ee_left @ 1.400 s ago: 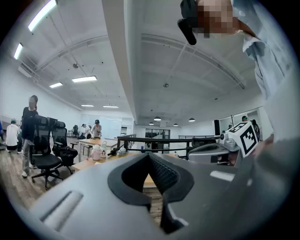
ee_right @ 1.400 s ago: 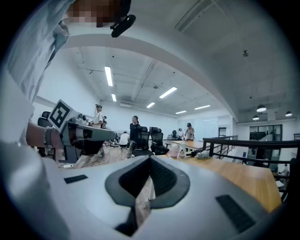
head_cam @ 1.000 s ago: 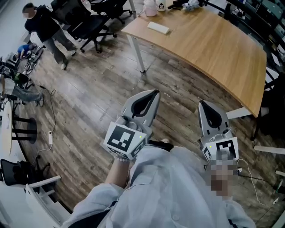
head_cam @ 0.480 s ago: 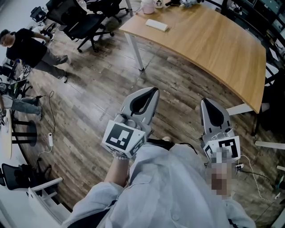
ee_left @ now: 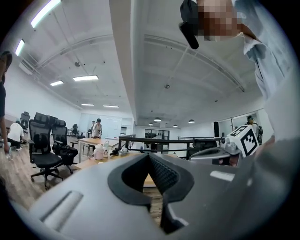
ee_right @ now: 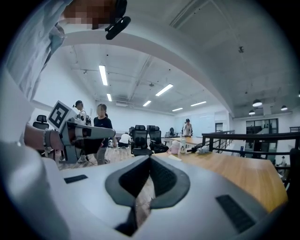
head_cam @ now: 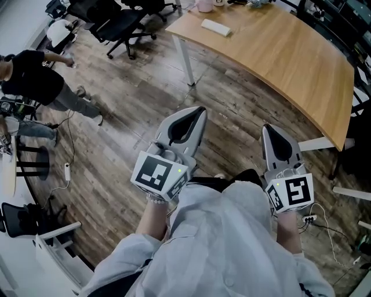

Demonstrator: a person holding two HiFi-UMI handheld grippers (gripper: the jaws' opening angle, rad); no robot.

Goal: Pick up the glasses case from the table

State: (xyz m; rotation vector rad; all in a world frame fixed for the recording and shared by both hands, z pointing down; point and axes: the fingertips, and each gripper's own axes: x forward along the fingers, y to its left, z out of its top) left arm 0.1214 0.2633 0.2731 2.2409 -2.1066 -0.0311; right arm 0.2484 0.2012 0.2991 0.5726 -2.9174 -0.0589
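A flat whitish glasses case (head_cam: 215, 26) lies near the far left end of the wooden table (head_cam: 290, 58). It shows small in the right gripper view (ee_right: 174, 158). My left gripper (head_cam: 200, 110) is shut and holds nothing, hanging over the plank floor well short of the table. My right gripper (head_cam: 268, 128) is also shut and holds nothing, its tip close to the table's near edge. In the left gripper view the left gripper (ee_left: 149, 155) points level at the table. In the right gripper view the right gripper (ee_right: 150, 157) points along the tabletop.
A pink jug (head_cam: 204, 5) and small items stand at the table's far end. Black office chairs (head_cam: 122, 20) stand at the upper left. A person in black (head_cam: 35, 81) walks at the left. Cables and a power strip (head_cam: 66, 171) lie on the floor.
The person in black has walked down and left in the head view. The table and chairs have shifted slightly right in that view. Both grippers stay shut.
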